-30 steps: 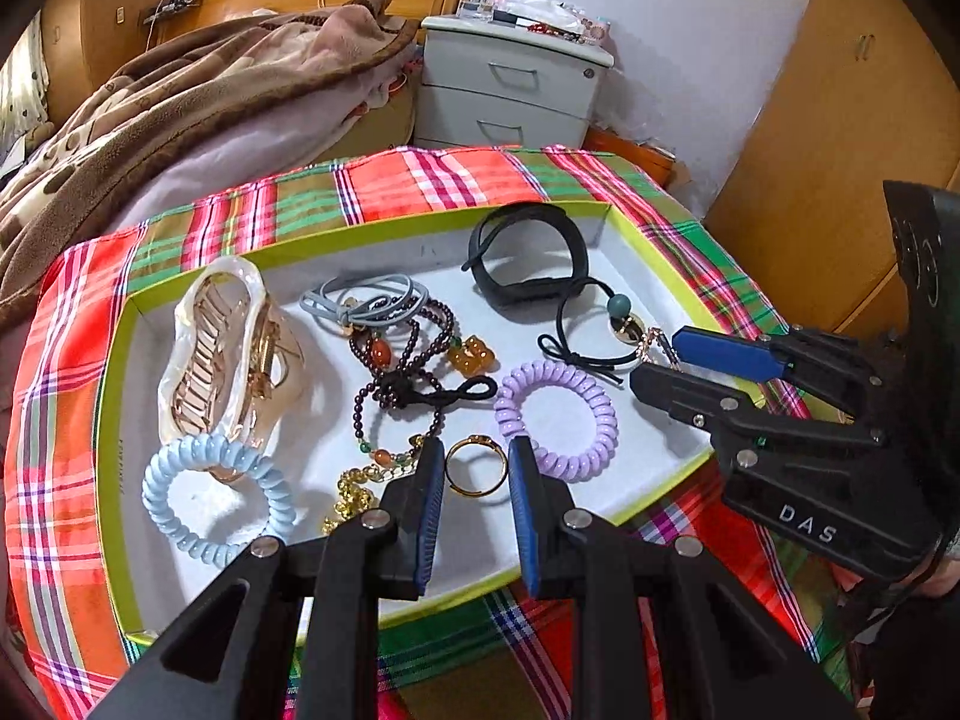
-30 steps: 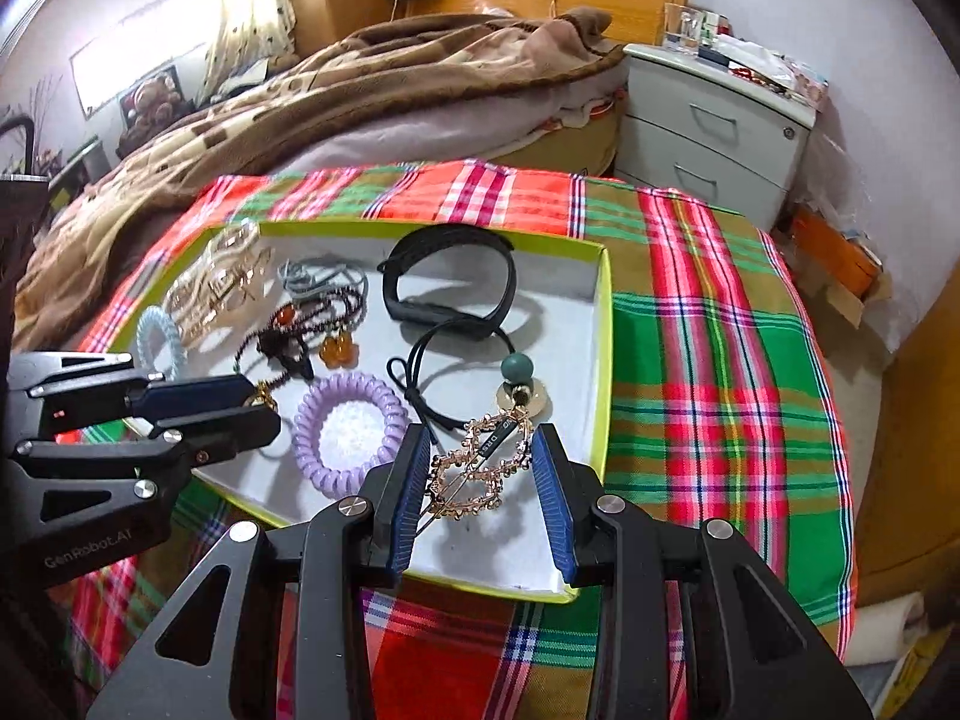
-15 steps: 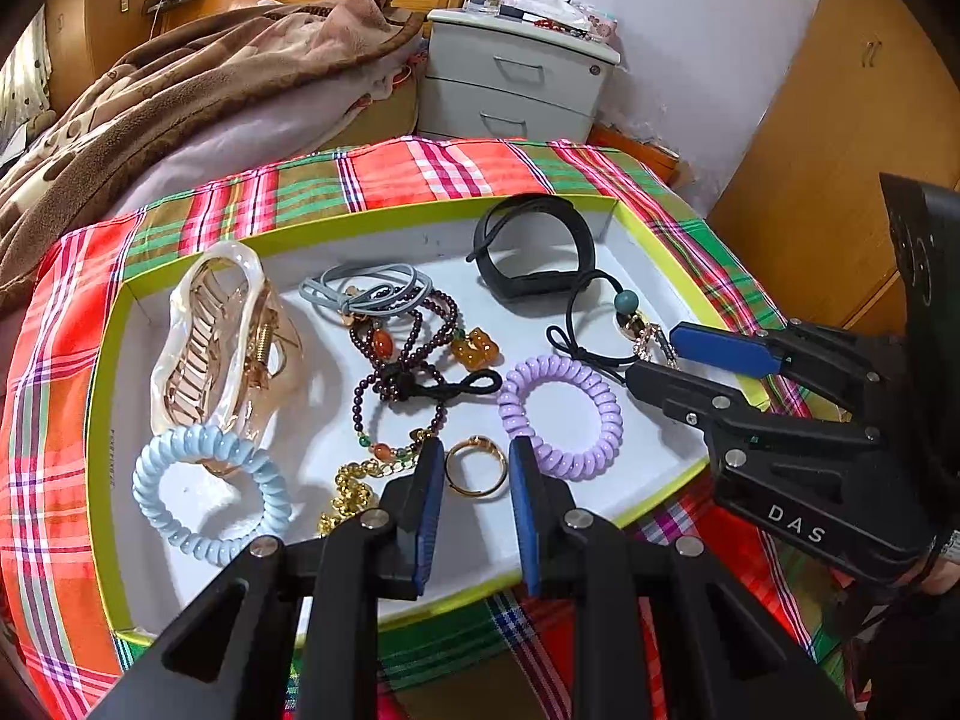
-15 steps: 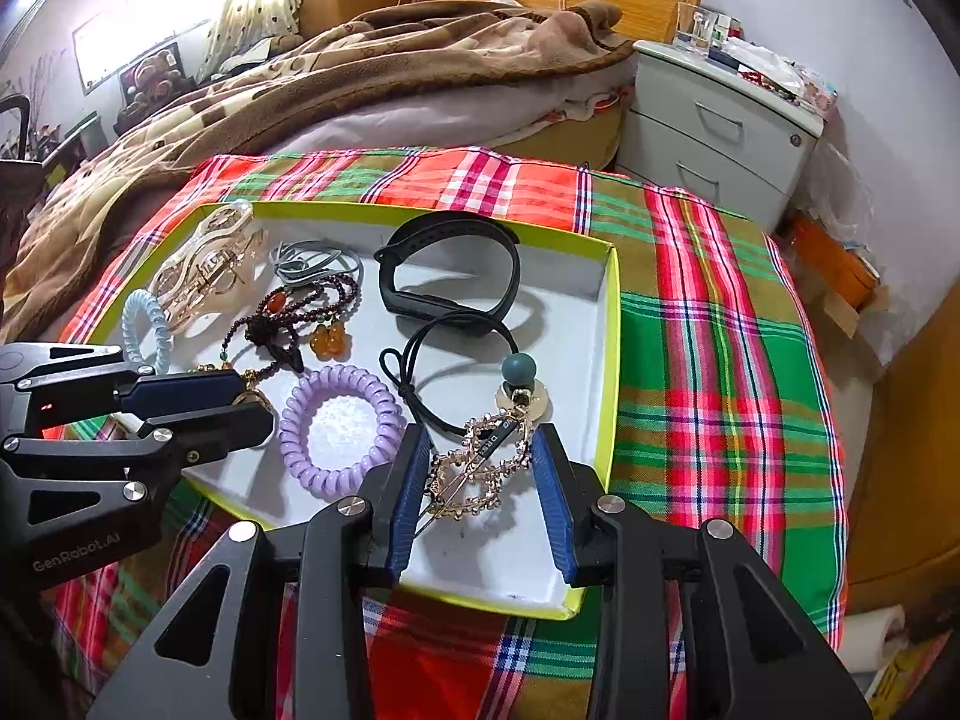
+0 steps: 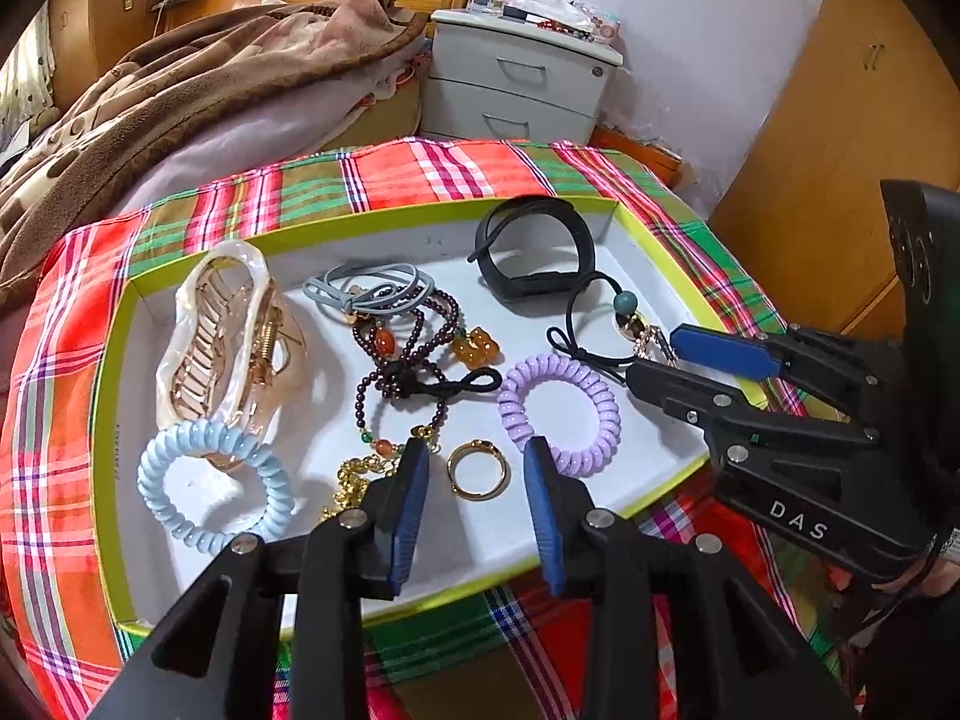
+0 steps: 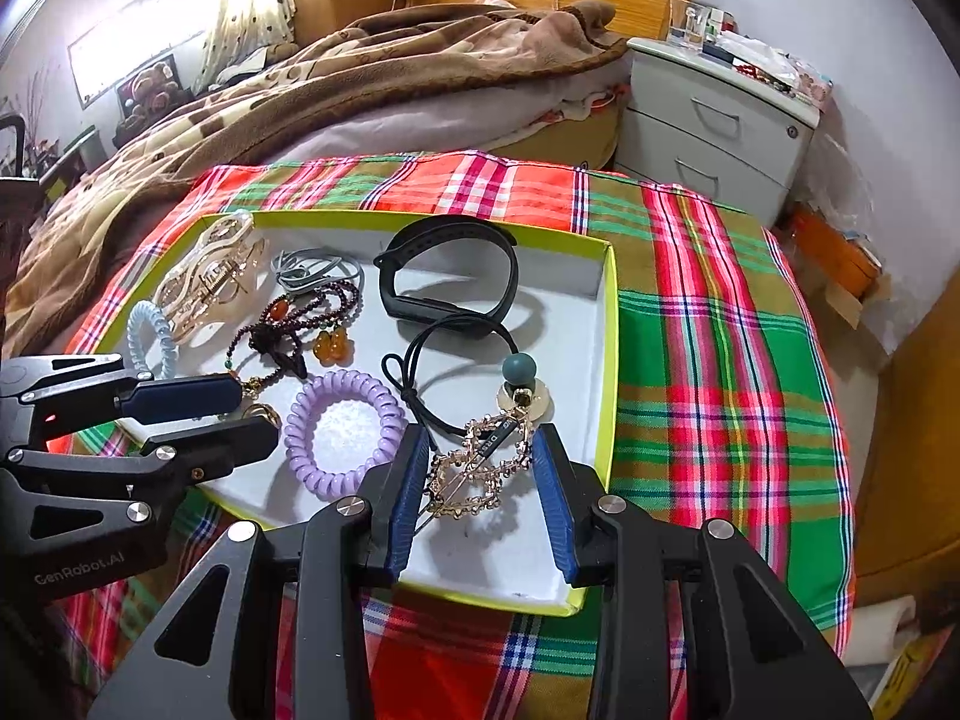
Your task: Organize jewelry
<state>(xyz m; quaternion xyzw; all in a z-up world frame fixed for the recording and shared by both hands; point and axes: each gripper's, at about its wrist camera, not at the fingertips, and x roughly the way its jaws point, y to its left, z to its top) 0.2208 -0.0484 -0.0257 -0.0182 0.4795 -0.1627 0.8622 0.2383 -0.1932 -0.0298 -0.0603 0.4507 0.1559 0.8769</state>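
Observation:
A white tray with a lime rim (image 5: 660, 483) (image 6: 606, 360) lies on a plaid cloth and holds the jewelry. My left gripper (image 5: 477, 474) hangs over the tray's near edge with its jaws opening. A gold ring (image 5: 478, 470) lies flat on the tray floor between its pads, touched by neither. My right gripper (image 6: 480, 468) is shut on a gold rhinestone hair clip (image 6: 480, 471) low over the tray's near right corner. In the left wrist view the right gripper (image 5: 654, 357) comes in from the right, with the hair clip (image 5: 651, 339) at its tips.
In the tray lie a lilac coil tie (image 5: 558, 414), a blue coil tie (image 5: 210, 486), a clear claw clip (image 5: 228, 336), a bead bracelet (image 5: 408, 360), a gold chain (image 5: 354, 483), a black band (image 5: 534, 258) and a black cord tie (image 6: 456, 360). A bed and a nightstand (image 5: 516, 84) stand behind.
The left gripper's pads have spread apart and let go of the gold ring, which stays on the tray floor. The right gripper and its hair clip have not moved.

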